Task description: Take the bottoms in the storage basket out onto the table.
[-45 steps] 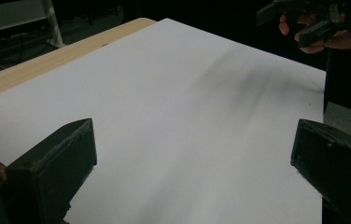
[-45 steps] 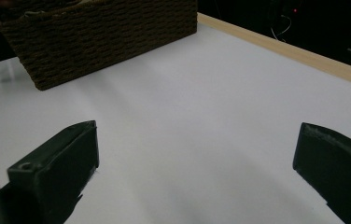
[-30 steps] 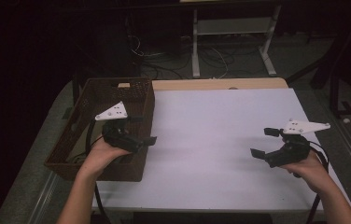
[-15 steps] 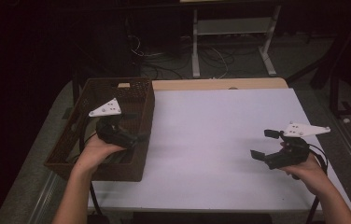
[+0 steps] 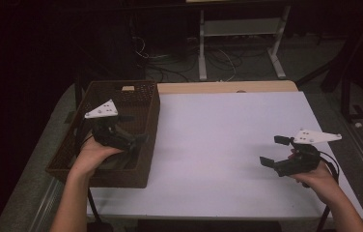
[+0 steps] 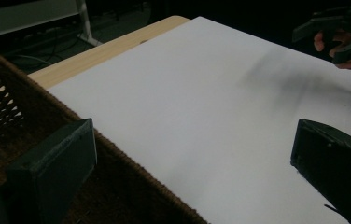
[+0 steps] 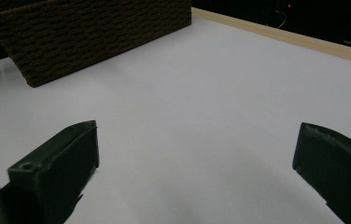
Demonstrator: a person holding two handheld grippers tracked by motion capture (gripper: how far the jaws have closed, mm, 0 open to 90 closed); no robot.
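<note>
Left gripper [image 5: 130,141]: I hold it inside the brown woven basket [image 5: 146,108], above the basket's right wall; its jaws stand wide apart and hold nothing.
Left gripper view: one jaw hangs over the basket interior, the other over the white bench [image 6: 201,107]; the basket rim [image 6: 131,161] runs between them.
Right gripper [image 5: 273,151]: I hold it above the right part of the bench, well apart from the basket; its jaws are spread wide, with nothing between them.
Right gripper view: both jaws frame bare white surface; the basket's outer wall [image 7: 94,32] stands at the far side.
Basket: it rests on the bench's left edge, its left part overhanging.
Basket contents: too dark to tell.
</note>
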